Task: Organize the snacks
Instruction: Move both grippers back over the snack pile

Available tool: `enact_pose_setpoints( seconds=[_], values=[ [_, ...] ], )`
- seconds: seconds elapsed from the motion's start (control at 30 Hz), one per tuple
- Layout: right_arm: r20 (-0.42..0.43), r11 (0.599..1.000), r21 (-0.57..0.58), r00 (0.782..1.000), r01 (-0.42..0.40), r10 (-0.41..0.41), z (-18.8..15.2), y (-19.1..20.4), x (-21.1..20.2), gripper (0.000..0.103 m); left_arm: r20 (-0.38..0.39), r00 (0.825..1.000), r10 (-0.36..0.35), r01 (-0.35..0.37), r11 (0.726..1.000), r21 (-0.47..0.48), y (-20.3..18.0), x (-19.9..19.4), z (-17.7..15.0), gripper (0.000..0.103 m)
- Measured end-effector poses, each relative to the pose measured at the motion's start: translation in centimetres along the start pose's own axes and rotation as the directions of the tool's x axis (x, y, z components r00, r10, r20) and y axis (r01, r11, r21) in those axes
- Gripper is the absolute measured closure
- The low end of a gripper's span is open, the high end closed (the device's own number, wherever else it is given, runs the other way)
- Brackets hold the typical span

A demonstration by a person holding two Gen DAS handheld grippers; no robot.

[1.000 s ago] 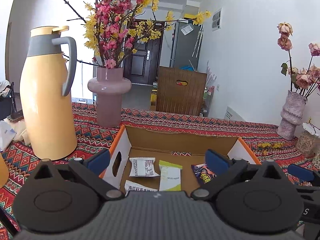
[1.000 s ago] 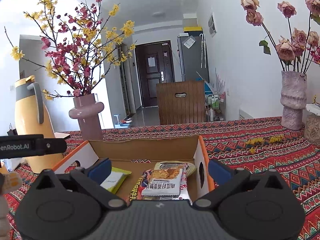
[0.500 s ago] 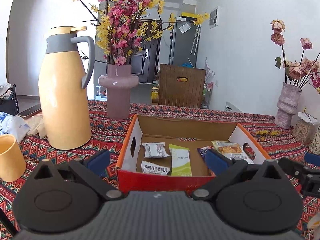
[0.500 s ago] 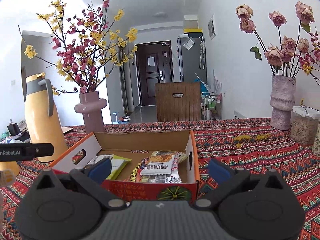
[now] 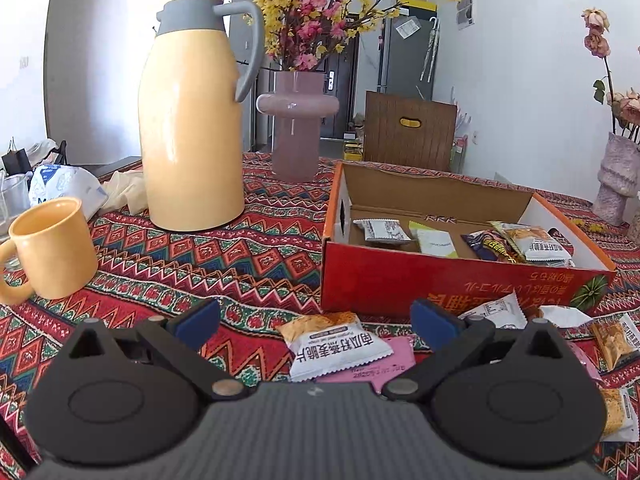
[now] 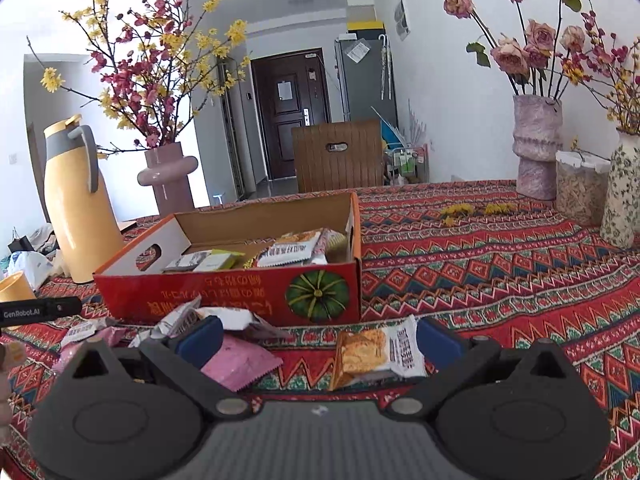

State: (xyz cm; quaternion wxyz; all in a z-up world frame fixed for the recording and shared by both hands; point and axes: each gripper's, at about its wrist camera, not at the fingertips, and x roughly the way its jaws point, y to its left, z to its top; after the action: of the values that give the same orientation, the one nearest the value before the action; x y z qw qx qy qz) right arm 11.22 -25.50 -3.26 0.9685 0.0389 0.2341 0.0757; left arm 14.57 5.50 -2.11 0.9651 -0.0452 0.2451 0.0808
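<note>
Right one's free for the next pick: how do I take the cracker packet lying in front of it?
Come down from above with the right hand-held gripper and close across the cracker packet at its middle. It lies flat on the cloth, apart from the pile.

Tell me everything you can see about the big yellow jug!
The yellow jug is a tall, smooth, glossy flask, probably plastic. It has a grey collar, a curved grey handle on its right, and a yellow lid with a small thumb tab. It stands upright and closed on the patterned tablecloth, left of the snack box, with a yellow mug nearby. Nothing touches it.
</note>
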Motion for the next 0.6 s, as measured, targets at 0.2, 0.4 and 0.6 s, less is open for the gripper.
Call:
enact_pose_setpoints(
  seconds=[0.2,0.4,0.6],
  values=[
    [-0.021,1.0,0.008,1.0,0.024,-0.023,-1.3,-0.5,-0.2,0.0,0.041,0.999,0.021,-0.021,1.0,0.007,0.1,0.3,-0.8,0.0],
    [-0.03,0.999,-0.003,0.999,0.038,-0.038,-1.3,-0.3,0.2,0.0,0.034,0.999,0.002,-0.002,1.0,-0.023,0.6,0.6,-1.2,0.0],
    [-0.083,0.997,-0.012,0.993,0.082,-0.083,-1.4,-0.6,2.3,0.0,0.023,1.0,0.003,-0.002,0.999,-0.044,0.9,0.7,-1.3,0.0]
  ],
)
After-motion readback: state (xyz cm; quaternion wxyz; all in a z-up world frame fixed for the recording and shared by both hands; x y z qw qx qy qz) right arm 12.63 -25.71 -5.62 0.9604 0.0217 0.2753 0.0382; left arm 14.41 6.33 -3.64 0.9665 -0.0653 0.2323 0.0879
